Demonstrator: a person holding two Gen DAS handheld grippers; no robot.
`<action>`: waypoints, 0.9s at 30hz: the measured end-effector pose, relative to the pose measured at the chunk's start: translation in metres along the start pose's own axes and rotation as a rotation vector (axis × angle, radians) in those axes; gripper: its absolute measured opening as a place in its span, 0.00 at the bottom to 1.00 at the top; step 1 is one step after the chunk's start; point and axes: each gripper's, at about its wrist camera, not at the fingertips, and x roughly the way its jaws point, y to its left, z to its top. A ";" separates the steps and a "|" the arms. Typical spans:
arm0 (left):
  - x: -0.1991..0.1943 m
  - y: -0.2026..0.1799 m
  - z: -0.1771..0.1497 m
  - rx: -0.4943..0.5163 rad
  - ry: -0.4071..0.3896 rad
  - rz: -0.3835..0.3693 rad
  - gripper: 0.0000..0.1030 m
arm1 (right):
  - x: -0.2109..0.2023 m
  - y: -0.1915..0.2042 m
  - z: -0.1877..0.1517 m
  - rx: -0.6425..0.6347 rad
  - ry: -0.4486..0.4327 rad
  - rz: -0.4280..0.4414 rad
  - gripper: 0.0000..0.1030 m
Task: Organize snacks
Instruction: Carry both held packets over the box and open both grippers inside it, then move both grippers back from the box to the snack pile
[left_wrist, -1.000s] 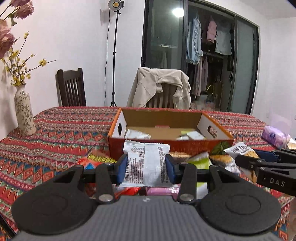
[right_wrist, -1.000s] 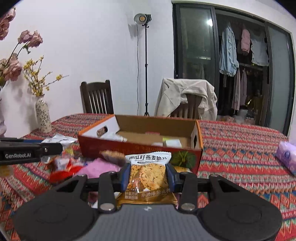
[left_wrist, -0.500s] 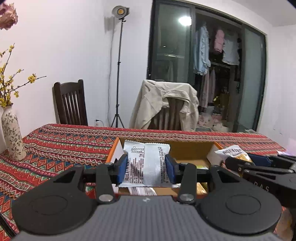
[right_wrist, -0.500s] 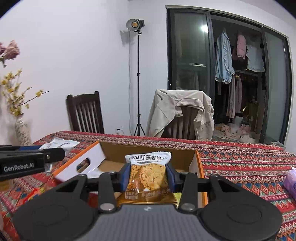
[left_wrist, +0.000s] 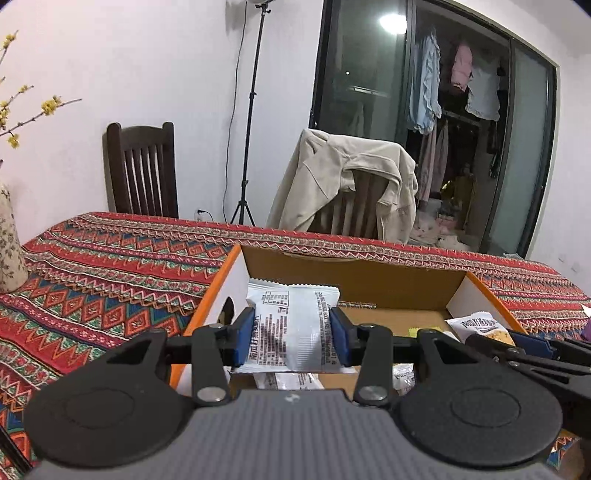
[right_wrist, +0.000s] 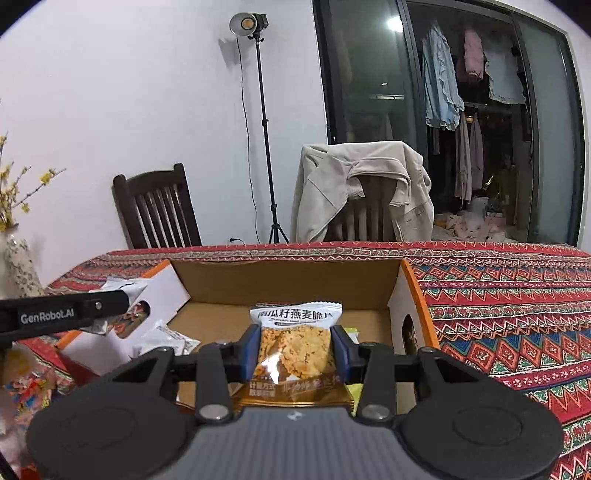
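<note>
In my left gripper (left_wrist: 291, 334) the blue fingers (left_wrist: 243, 334) are clamped on a white snack packet (left_wrist: 290, 325). Its back side, with small printed text, faces my camera. I hold it upright above the open cardboard box (left_wrist: 354, 280), near the box's left wall, which is white inside and has a handle hole.

In my right gripper (right_wrist: 295, 349) the fingers (right_wrist: 249, 349) are pressed on the two sides of an oat crisp packet (right_wrist: 293, 343). The packet is white at the top with Chinese characters, has a clear window that shows the golden biscuit, and is brown-gold at the bottom. It hangs above the inside of the box (right_wrist: 288, 284), more toward the right wall with the orange edge.

Some packets already lie on the box floor: in the left view one white packet (left_wrist: 288, 380) is just under my fingers, and in the right view another wrapper (right_wrist: 162, 339) lies at the left side.

The box stands on the table, which is covered with a red patterned cloth (right_wrist: 509, 306). More snacks (right_wrist: 22, 387) lie on the cloth left of the box. Behind the table stand a dark wooden chair (right_wrist: 155, 206) and a chair with a beige jacket (right_wrist: 362, 192) over it. A vase with yellow flowers (right_wrist: 14, 262) is at the far left.
</note>
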 end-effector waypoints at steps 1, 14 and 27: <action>0.002 0.000 -0.002 0.004 0.002 0.000 0.43 | 0.001 0.001 -0.002 -0.008 0.000 -0.006 0.39; -0.010 0.003 -0.011 -0.042 -0.091 0.024 1.00 | -0.005 -0.008 -0.008 0.033 0.000 0.002 0.98; -0.035 -0.002 -0.001 -0.047 -0.119 0.001 1.00 | -0.028 -0.007 0.002 0.029 -0.032 -0.044 1.00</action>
